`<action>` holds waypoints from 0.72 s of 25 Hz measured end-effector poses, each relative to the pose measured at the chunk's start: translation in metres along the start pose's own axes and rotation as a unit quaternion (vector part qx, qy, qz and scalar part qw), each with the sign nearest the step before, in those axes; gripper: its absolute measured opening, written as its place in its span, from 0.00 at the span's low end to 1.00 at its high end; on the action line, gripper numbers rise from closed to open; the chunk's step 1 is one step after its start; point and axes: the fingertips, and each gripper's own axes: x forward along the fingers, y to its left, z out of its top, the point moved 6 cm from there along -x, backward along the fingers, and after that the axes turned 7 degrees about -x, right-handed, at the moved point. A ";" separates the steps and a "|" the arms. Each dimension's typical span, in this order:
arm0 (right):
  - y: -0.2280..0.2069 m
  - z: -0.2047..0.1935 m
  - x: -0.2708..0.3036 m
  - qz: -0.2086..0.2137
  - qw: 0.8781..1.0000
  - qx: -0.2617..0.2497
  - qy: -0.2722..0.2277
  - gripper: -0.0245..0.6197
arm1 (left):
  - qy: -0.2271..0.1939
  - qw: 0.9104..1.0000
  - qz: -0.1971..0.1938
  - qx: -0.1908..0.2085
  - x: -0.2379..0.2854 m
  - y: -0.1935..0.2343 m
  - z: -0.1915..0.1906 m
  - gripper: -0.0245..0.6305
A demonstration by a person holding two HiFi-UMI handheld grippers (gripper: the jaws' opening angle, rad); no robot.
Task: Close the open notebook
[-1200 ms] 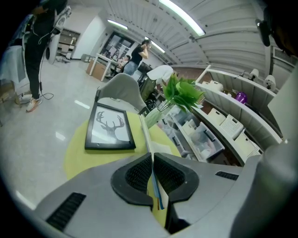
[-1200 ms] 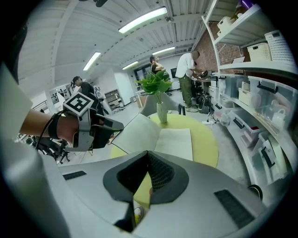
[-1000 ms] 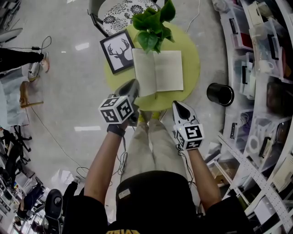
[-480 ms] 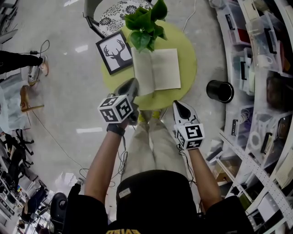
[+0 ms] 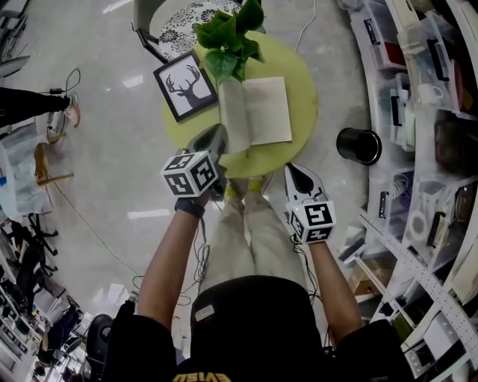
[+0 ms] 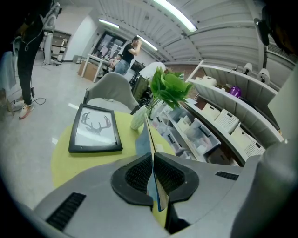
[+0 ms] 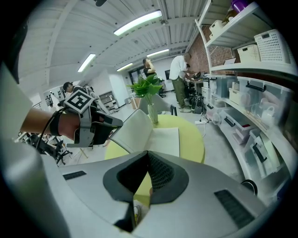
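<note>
White pages of the notebook [image 5: 267, 110] lie open on a round yellow-green table [image 5: 301, 74], toward its near side. The notebook's left half is raised off the tabletop at a slant, and the left gripper [image 5: 221, 134] has its jaws clamped on that half's near edge. Whether they pinch the cover alone or some leaves with it is hard to make out. The right half lies flat. The right gripper [image 5: 291, 170] hangs just off the table's near rim, above the person's knees and apart from the notebook. Its jaws are pressed together with nothing between them.

Just beyond the notebook stands a leafy green plant [image 5: 228, 37] in a pale vase, its leaves overhanging the top of the raised half. Left of it, a black-framed deer picture [image 5: 185, 84] lies flat at the table's edge. A patterned chair [image 5: 190, 19] stands behind the table. Pale glossy floor [image 5: 112, 149] surrounds it. A black bin [image 5: 359, 148] stands to the right, before shelves [image 5: 418, 97] of clear plastic boxes.
</note>
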 end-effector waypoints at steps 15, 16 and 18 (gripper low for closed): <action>-0.013 -0.008 -0.009 -0.015 1.000 0.011 0.000 0.04 | 0.014 1.000 -0.015 0.020 0.017 -0.019 -0.003 0.09; -0.014 -0.009 -0.010 -0.015 1.000 0.011 0.000 0.04 | 0.015 1.000 -0.016 0.021 0.018 -0.021 -0.003 0.09; -0.017 -0.010 -0.012 -0.018 1.000 0.011 0.000 0.04 | 0.017 0.999 -0.019 0.022 0.022 -0.024 -0.005 0.09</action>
